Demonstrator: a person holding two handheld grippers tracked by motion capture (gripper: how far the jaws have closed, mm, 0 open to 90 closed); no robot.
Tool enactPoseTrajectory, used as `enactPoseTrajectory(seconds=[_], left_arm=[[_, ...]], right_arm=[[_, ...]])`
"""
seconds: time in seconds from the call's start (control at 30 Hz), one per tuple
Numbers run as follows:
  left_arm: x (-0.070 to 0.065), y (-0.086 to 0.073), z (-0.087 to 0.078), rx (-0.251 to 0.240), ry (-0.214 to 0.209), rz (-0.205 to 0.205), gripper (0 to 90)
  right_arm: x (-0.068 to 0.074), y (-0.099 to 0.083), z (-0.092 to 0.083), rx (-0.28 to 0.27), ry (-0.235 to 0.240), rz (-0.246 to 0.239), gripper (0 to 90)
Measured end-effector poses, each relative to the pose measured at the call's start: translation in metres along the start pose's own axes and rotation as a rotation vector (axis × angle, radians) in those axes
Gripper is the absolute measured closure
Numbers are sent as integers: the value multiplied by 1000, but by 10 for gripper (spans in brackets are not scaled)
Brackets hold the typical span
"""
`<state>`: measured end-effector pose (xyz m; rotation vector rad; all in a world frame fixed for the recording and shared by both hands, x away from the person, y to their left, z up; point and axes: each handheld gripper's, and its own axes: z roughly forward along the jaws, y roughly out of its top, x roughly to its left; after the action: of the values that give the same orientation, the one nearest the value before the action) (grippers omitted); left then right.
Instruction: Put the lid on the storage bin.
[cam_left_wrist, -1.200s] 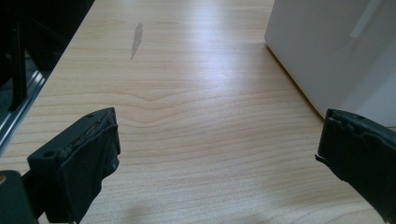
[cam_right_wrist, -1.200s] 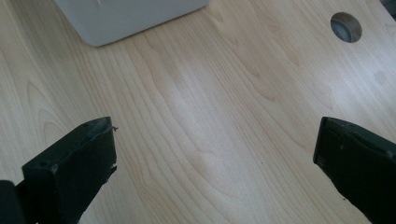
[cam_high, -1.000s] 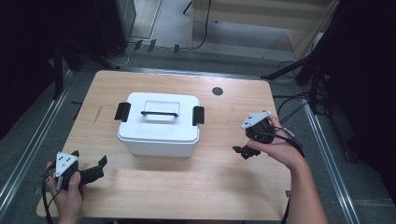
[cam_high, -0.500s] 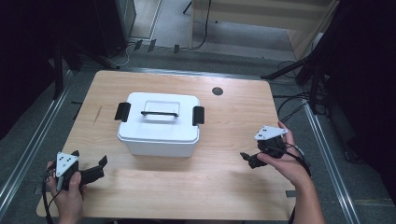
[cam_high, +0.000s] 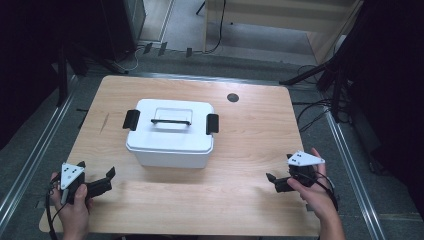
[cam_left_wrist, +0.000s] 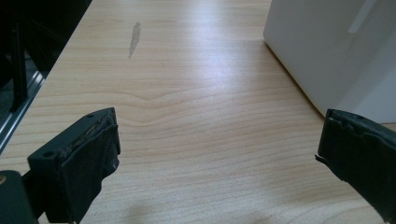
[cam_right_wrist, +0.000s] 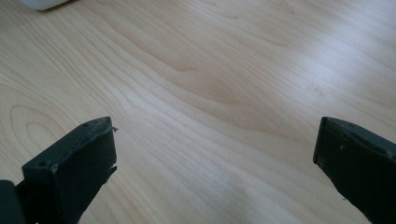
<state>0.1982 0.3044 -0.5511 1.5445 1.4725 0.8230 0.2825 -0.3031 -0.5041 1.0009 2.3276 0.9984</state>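
Resting near the middle of the wooden table (cam_high: 250, 145), slightly toward its left, a white lidded box (cam_high: 171, 134) carries a black clasp (cam_high: 131, 120) on each short side and a dark handle (cam_high: 170, 121) across the lid. Its contents are hidden by the closed lid. In the left gripper view one corner of the box (cam_left_wrist: 327, 51) enters at upper right, cut off by the frame edge.

The left gripper (cam_high: 102, 182) is held at the table's near-left corner in the person's left hand (cam_high: 75, 207), jaws spread wide and holding nothing; bare wood lies between them in its own view (cam_left_wrist: 217, 154). The right gripper (cam_high: 272, 181) sits at the near-right edge in the right hand (cam_high: 312, 192), well apart from the box. Its jaws look small and dark from above, but its own view (cam_right_wrist: 215, 154) shows them wide apart and empty.

A dark round spot (cam_high: 232, 97) on the far tabletop is too small to identify. A faint grey smear (cam_left_wrist: 134, 38) marks the wood left of the box.
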Motion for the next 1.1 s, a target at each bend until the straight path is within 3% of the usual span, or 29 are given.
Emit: enactPoseTrajectory(seconds=[0.53,0.8,0.93,1.1], left_arm=[[-1,0,0,5,1,7,0],[-1,0,0,5,2,7,0],[-1,0,0,6,7,5,0],[-2,0,1,14,14,15,0]], right_arm=[[-2,-67,-25,-77,-64,149,0],[-1,-82,-37,-125,-91,182,0],[0,-85,-39,-162,-75,208,0],[5,-83,-36,-156,-90,190,0]])
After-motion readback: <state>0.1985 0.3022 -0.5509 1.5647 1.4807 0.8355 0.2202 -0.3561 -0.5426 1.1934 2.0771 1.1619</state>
